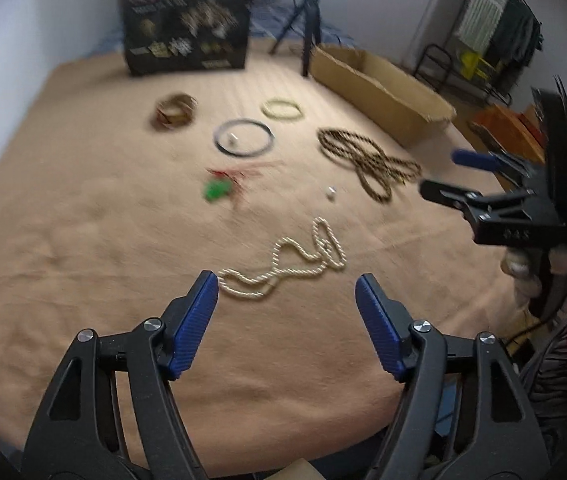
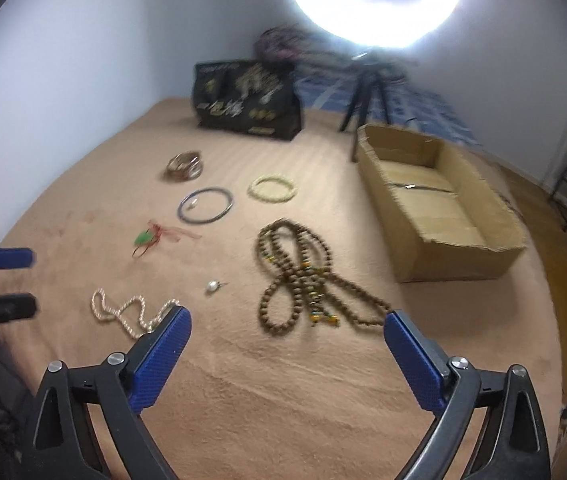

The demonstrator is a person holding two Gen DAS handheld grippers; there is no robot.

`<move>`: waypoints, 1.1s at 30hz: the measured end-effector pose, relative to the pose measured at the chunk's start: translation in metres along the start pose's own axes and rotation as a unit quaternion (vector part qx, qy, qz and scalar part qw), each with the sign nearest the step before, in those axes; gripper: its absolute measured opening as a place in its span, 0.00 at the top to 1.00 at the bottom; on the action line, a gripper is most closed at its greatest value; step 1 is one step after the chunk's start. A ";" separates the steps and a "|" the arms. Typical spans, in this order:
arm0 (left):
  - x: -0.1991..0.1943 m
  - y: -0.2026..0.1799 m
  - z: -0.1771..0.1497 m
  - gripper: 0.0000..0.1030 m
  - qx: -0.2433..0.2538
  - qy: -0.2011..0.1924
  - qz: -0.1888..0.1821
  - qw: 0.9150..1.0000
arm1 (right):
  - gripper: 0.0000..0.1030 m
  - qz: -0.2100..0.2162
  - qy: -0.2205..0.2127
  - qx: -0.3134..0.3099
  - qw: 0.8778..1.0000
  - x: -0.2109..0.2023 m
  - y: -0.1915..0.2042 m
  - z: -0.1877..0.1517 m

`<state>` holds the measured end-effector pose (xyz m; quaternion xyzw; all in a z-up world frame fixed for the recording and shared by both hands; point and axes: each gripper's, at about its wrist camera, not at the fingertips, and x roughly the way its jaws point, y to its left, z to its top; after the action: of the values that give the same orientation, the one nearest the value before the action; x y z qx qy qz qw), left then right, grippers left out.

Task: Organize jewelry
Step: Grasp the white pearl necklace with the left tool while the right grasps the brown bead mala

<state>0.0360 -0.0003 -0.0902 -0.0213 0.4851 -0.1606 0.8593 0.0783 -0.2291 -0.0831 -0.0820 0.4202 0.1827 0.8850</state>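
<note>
The left gripper [image 1: 286,298] with blue ribbed pads stands partly open over the peach-coloured blanket [image 1: 83,240], gripping nothing; the cream twisted-bead necklace [image 1: 283,264] lies just beyond its tips. The right gripper [image 2: 287,322] gapes wider, also empty, with the long brown wooden-bead necklace [image 2: 303,280] coiled just past its fingers. Farther off lie a small silver bead [image 2: 212,287], a green-and-red tasselled charm [image 2: 149,238], a dark thin bangle [image 2: 205,205], a pale beaded bracelet [image 2: 271,188] and stacked brown bangles [image 2: 184,166]. An open cardboard box [image 2: 463,248] sits beside them, a black jewelry display case [image 2: 245,98] behind.
</note>
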 end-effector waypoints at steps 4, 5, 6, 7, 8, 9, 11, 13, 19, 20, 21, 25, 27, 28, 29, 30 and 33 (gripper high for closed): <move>0.020 -0.003 0.002 0.29 -0.009 0.029 -0.023 0.999 | 0.10 0.009 0.022 -0.008 1.000 0.016 -0.006 0.004; 0.023 -0.004 0.002 0.29 -0.013 0.035 -0.028 0.999 | 0.11 0.015 0.027 -0.005 1.000 0.020 -0.008 0.005; 0.028 -0.006 0.003 0.29 -0.013 0.039 -0.030 0.999 | 0.11 0.019 0.031 -0.001 0.999 0.024 -0.010 0.007; 0.032 -0.009 0.004 0.29 -0.009 0.044 -0.031 0.999 | 0.12 0.023 0.035 0.002 0.999 0.028 -0.012 0.009; 0.036 -0.011 0.005 0.29 -0.004 0.046 -0.030 0.998 | 0.13 0.025 0.038 0.003 0.999 0.032 -0.013 0.011; 0.040 -0.014 0.005 0.31 0.002 0.048 -0.029 0.998 | 0.13 0.025 0.042 0.002 0.999 0.036 -0.014 0.013; 0.049 -0.016 0.007 0.36 0.010 0.055 -0.026 0.998 | 0.14 0.025 0.046 -0.002 0.999 0.043 -0.014 0.017; 0.060 -0.017 0.008 0.36 0.010 0.063 -0.023 0.998 | 0.14 0.029 0.050 -0.004 0.998 0.051 -0.015 0.021; 0.077 -0.014 0.014 0.39 0.003 0.071 -0.017 0.997 | 0.14 0.032 0.068 -0.003 0.997 0.074 -0.015 0.029; 0.080 -0.014 0.015 0.39 0.003 0.073 -0.019 0.997 | 0.14 0.030 0.069 -0.006 0.997 0.078 -0.015 0.030; 0.082 -0.014 0.016 0.39 0.003 0.075 -0.018 0.997 | 0.14 0.030 0.071 -0.006 0.997 0.081 -0.015 0.030; 0.092 -0.015 0.019 0.39 0.011 0.077 0.002 0.997 | 0.14 0.027 0.084 -0.002 0.996 0.094 -0.016 0.031; 0.096 -0.016 0.020 0.39 0.016 0.078 0.015 0.997 | 0.13 0.023 0.093 0.002 0.995 0.100 -0.018 0.031; 0.099 -0.015 0.021 0.39 0.016 0.084 0.018 0.996 | 0.13 0.023 0.097 0.004 0.995 0.104 -0.019 0.030; 0.101 -0.016 0.020 0.40 0.015 0.087 0.021 0.996 | 0.12 0.026 0.102 0.009 0.994 0.107 -0.021 0.029; 0.101 -0.017 0.021 0.42 0.016 0.085 0.025 0.996 | 0.11 0.028 0.105 0.012 0.994 0.110 -0.022 0.028; 0.101 -0.017 0.020 0.52 0.019 0.085 0.038 0.995 | 0.09 0.024 0.108 0.010 0.994 0.115 -0.023 0.028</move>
<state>0.0969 -0.0492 -0.1595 0.0271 0.5539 -0.1380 0.8206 0.1737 -0.2123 -0.1546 -0.0825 0.5171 0.1895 0.8306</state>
